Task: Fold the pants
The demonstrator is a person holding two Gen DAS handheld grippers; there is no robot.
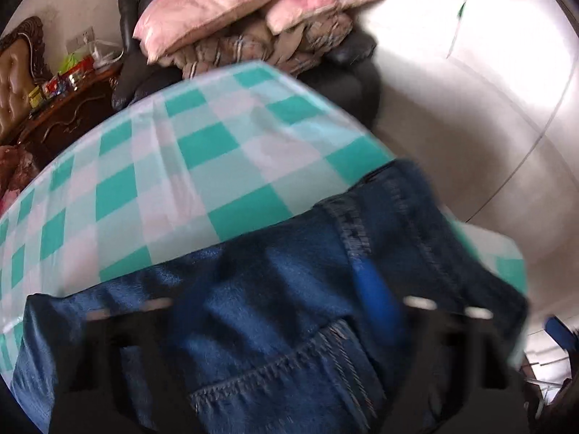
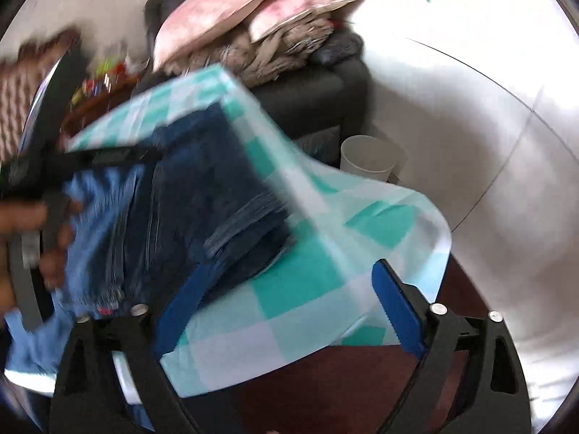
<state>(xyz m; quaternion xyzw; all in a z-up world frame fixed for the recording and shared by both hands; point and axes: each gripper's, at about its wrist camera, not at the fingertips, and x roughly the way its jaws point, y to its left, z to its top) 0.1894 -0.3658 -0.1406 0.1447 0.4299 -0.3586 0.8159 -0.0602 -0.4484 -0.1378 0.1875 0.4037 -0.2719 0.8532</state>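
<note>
Dark blue jeans (image 1: 275, 289) lie bunched on a table with a teal-and-white checked cloth (image 1: 173, 166). My left gripper (image 1: 289, 307) hangs low over them. Its blue pads (image 1: 378, 289) stand apart with flat denim and a pocket seam showing between them; blur hides any contact. In the right wrist view the jeans (image 2: 210, 188) sit folded near the table's corner, a paler blue part (image 2: 97, 217) to the left. My right gripper (image 2: 289, 307) is open above the draped cloth corner (image 2: 318, 289), holding nothing. A hand (image 2: 32, 224) holds the left gripper (image 2: 108, 155) over the jeans.
Beyond the table a dark sofa (image 1: 347, 83) carries pink pillows (image 1: 231, 3) and a striped blanket. A wooden sideboard (image 1: 68, 108) with small items stands at the left. A white bin (image 2: 369, 159) sits on the pale tiled floor (image 2: 488, 144) by the table's corner.
</note>
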